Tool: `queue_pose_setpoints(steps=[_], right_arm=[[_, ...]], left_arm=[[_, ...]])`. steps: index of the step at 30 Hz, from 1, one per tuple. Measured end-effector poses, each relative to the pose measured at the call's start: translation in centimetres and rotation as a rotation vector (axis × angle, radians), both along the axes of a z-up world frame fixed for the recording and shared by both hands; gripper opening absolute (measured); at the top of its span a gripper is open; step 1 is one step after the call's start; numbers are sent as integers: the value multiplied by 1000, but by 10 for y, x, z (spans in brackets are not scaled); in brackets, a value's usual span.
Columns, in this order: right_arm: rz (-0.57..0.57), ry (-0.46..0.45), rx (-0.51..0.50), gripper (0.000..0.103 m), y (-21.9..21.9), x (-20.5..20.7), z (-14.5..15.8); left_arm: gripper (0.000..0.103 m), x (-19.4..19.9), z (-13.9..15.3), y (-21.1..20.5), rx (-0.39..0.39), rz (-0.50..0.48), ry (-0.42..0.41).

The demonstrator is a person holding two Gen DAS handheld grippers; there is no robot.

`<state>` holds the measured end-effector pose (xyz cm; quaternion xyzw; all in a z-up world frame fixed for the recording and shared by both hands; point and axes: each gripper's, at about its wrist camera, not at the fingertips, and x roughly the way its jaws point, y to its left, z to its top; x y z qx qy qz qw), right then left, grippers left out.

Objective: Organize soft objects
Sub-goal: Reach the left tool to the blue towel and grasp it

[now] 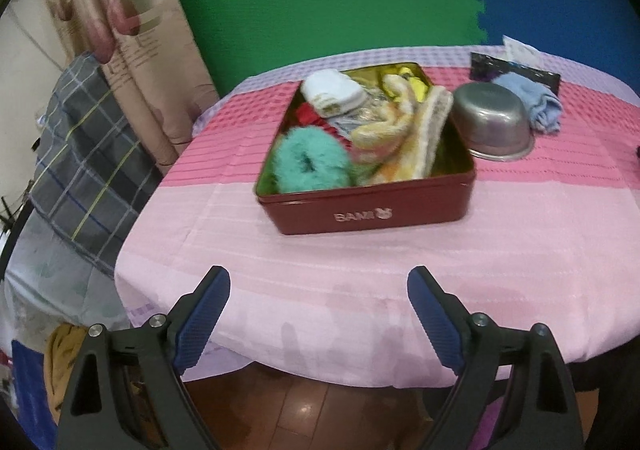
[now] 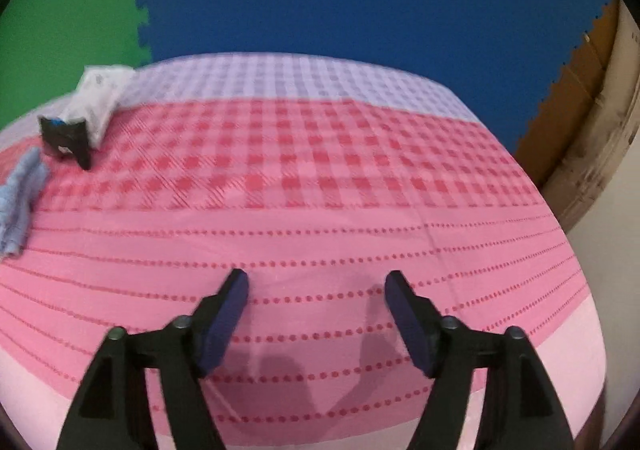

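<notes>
Well, both angle downward—left gripper (image 1: 319,282) spread, empty; right gripper (image 2: 316,286) likewise, over tablecloth (image 2: 320,234).

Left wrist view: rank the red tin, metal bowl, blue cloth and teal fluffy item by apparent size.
1. red tin
2. metal bowl
3. teal fluffy item; close to the bowl, unsure
4. blue cloth; farther back, so unsure

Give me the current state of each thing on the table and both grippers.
Red tin: open, lid off, stuffed with soft items.
Metal bowl: upside down beside the tin.
Blue cloth: crumpled, outside the tin.
Black packet: lying flat on the table.
Left gripper: open, empty.
Right gripper: open, empty.
</notes>
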<state>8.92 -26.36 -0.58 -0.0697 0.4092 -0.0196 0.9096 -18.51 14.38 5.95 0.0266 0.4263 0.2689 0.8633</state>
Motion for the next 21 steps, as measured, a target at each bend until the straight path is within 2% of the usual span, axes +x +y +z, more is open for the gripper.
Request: queue_pose_setpoints(steps=[5, 9, 12, 15, 21], right_arm=[[-15, 16, 63, 76, -1, 5, -2], [-21, 21, 83, 76, -6, 4, -1], [-24, 23, 85, 77, -5, 2, 0], [-23, 26, 101, 77, -7, 2, 0], [-20, 23, 102, 77, -8, -1, 0]], left_arm=[[89, 3, -2, -13, -27, -78, 4], [89, 4, 1, -25, -142, -161, -16], [89, 9, 5, -38, -193, -219, -16], [89, 20, 15, -55, -228, -284, -28], [89, 62, 50, -85, -357, -436, -50]])
